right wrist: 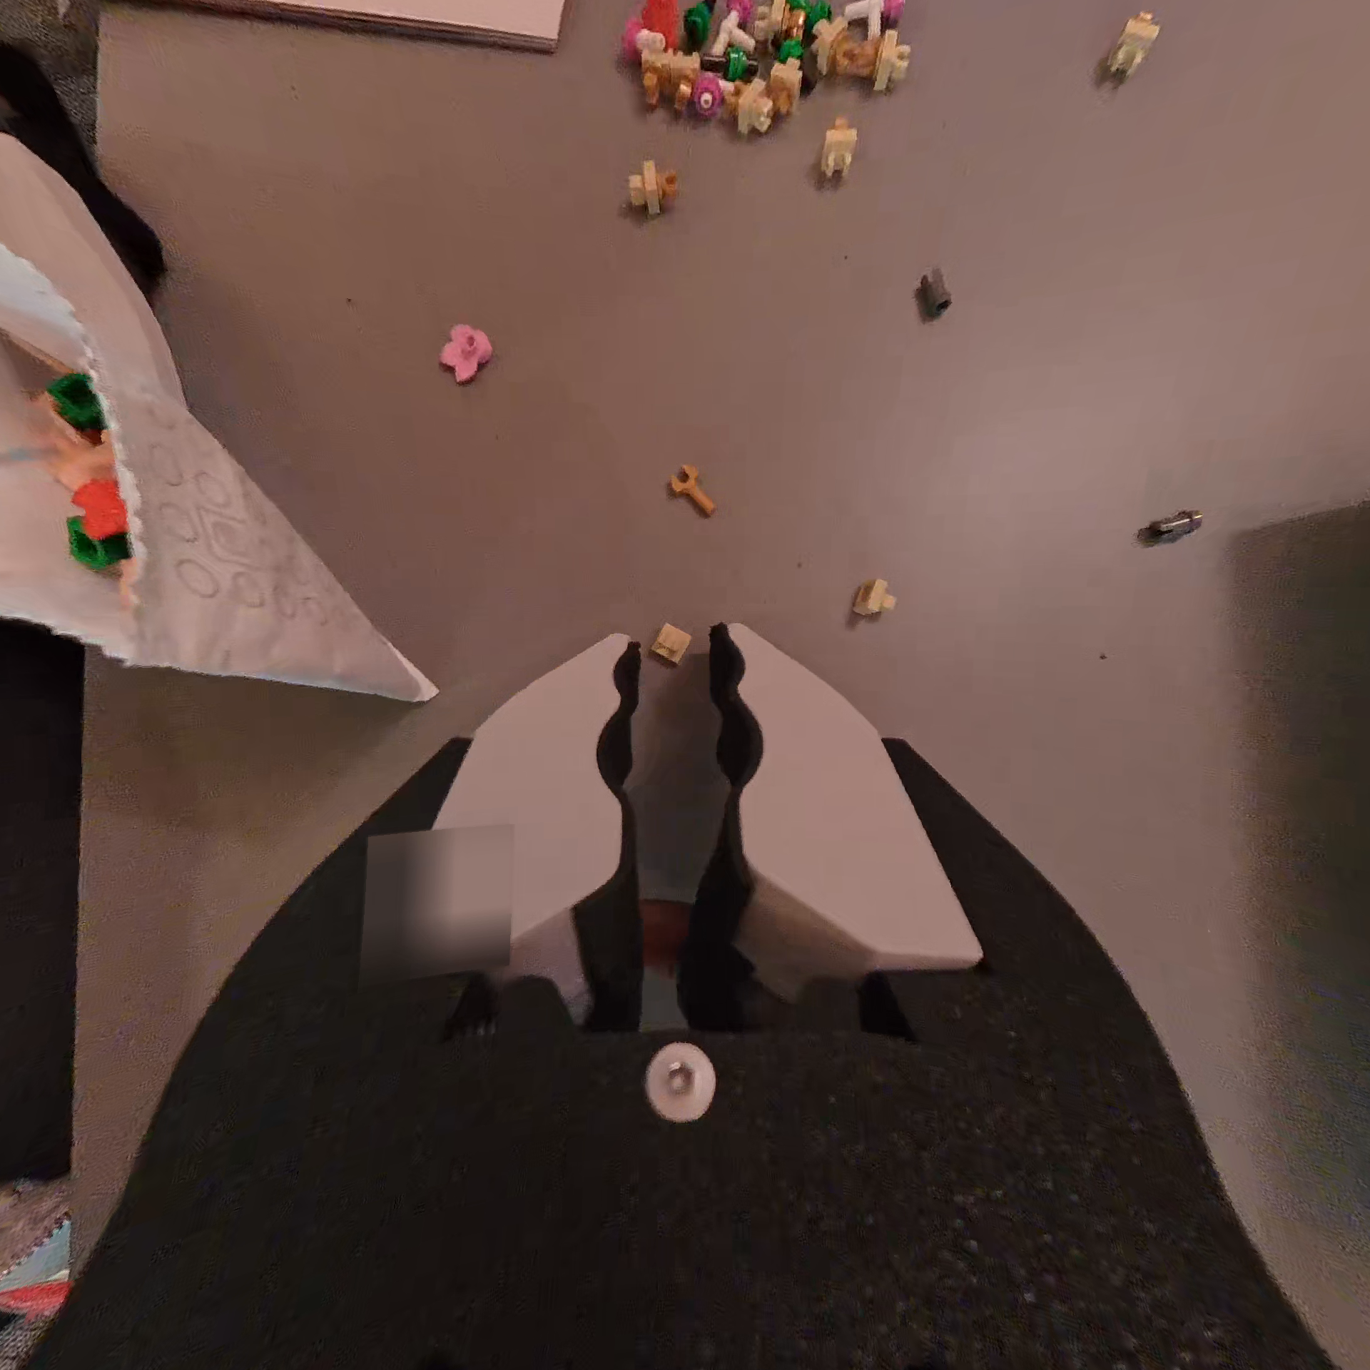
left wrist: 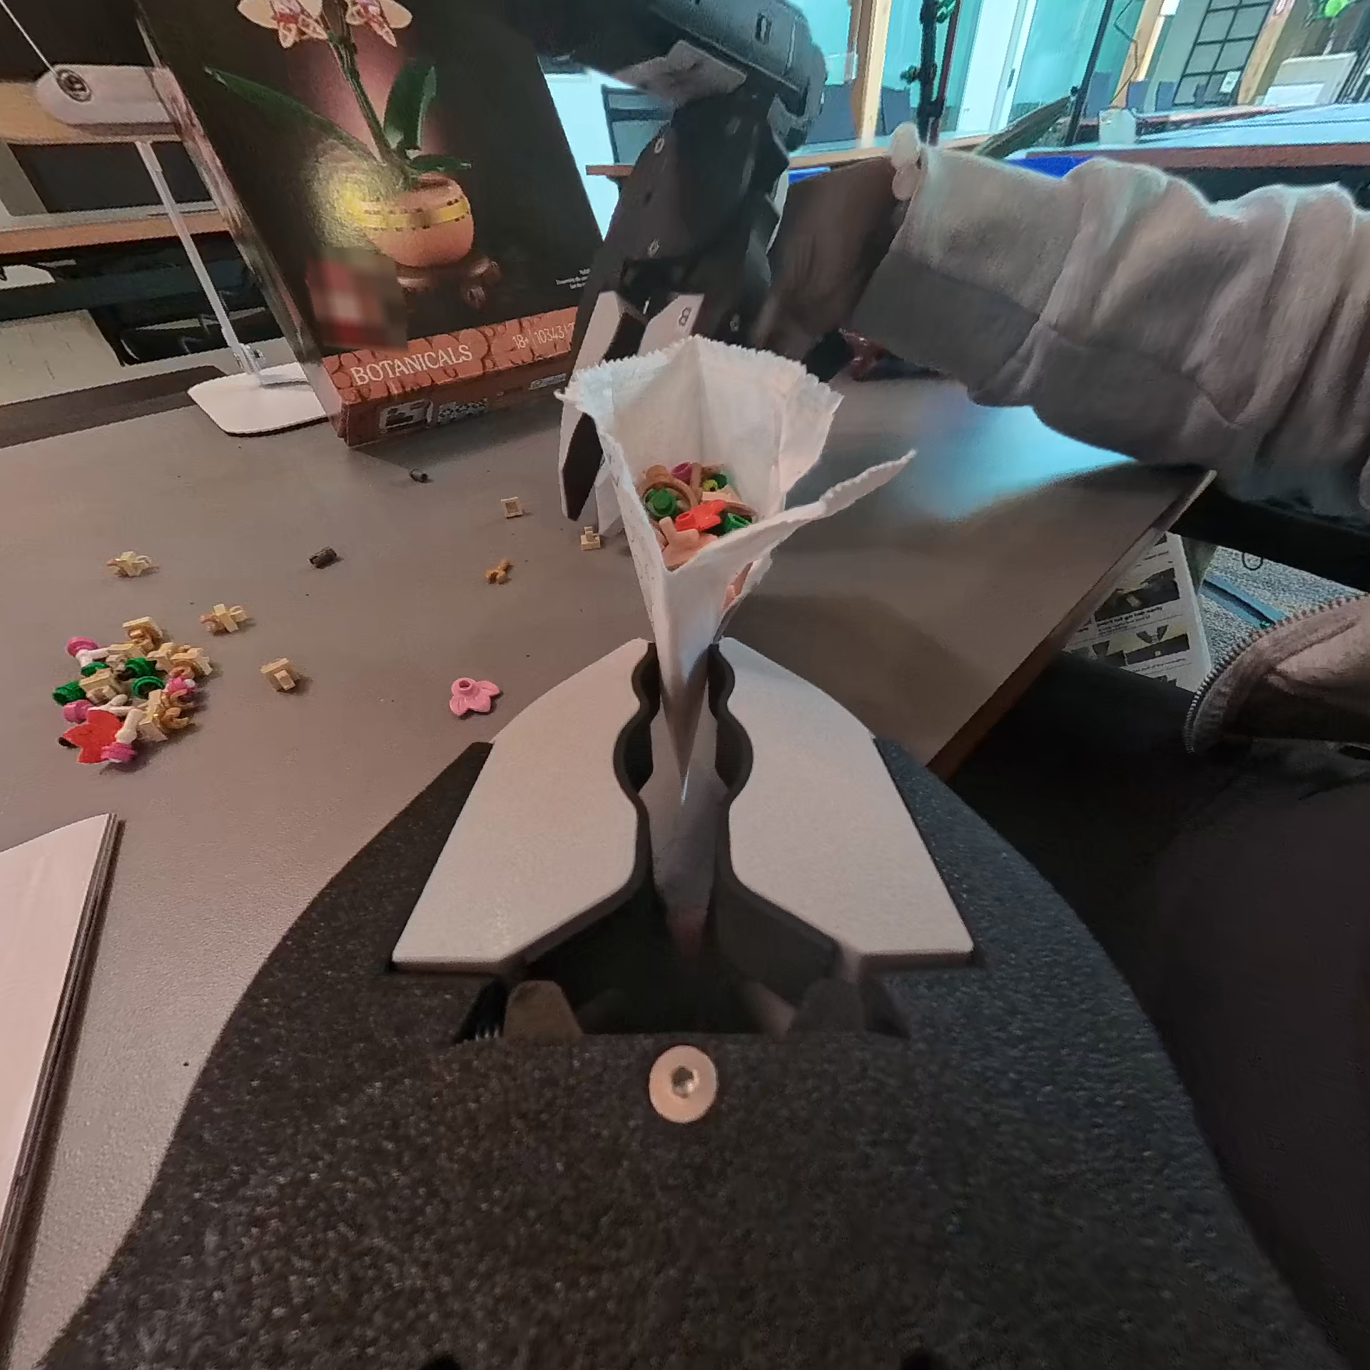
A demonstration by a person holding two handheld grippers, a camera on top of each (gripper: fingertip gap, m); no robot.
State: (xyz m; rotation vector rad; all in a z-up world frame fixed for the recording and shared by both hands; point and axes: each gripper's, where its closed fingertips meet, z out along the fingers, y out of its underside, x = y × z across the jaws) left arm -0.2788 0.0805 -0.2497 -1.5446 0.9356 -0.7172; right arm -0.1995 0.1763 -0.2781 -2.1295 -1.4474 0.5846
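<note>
My left gripper (left wrist: 682,652) is shut on the lower end of a white paper bag (left wrist: 741,415). The bag is held up above the table, mouth open, with several small coloured bricks (left wrist: 693,508) inside. The bag also shows at the left of the right wrist view (right wrist: 222,578). My right gripper (right wrist: 669,630) points down at the grey table (right wrist: 964,408), just behind the bag. Its jaws stand a little apart, on either side of a small tan brick (right wrist: 671,643) lying on the table. One of its fingers (left wrist: 582,460) shows beside the bag.
A pile of small bricks (left wrist: 130,686) (right wrist: 763,59) lies on the table, with loose pieces around it, including a pink flower piece (left wrist: 472,695) (right wrist: 465,352). A dark set box (left wrist: 415,222) stands at the back. A booklet (left wrist: 44,964) lies at the left. A person's sleeve (left wrist: 1112,296) crosses near the table's right edge (left wrist: 1075,630). Tip to tip, the grippers are about 12 cm apart.
</note>
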